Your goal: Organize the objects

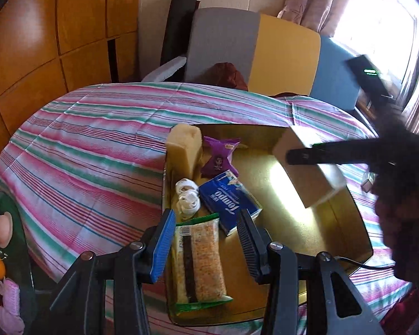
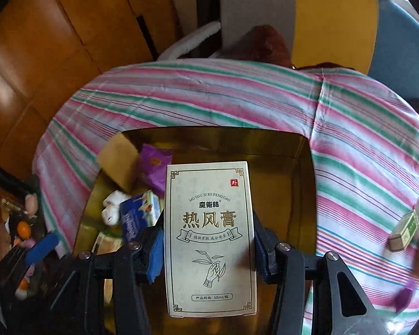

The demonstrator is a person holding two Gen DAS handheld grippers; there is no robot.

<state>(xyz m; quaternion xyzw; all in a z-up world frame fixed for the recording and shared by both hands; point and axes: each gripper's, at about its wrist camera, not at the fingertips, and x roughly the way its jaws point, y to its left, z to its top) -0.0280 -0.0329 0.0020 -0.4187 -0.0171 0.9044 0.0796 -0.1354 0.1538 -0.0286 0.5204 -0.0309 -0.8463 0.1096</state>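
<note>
Currently: tray (image 1: 335, 223) on striped bed holds rice-cracker pack (image 1: 198, 259), Tempo tissues (image 1: 229, 199), sponge, purple snack | right claw (image 2: 209, 240) grips ointment box (image 2: 209, 237) above tray | left claw (image 1: 204, 245) wide, empty, over cracker pack | green box (image 2: 403, 231) and bits remain at bed's right edge.

Cream box (image 2: 211, 237) hides tray floor (image 2: 282, 192) — right-edge items (image 2: 405, 230) blurred.

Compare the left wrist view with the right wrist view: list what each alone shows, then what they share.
Left only: the open left tongs over the rice snack, and a phone by the window.

Right only: the printed face of the cream box clamped in the right tongs, and a small green box on the striped cloth.

Both: the gold tray, purple packet, blue tissue pack, sponge.
</note>
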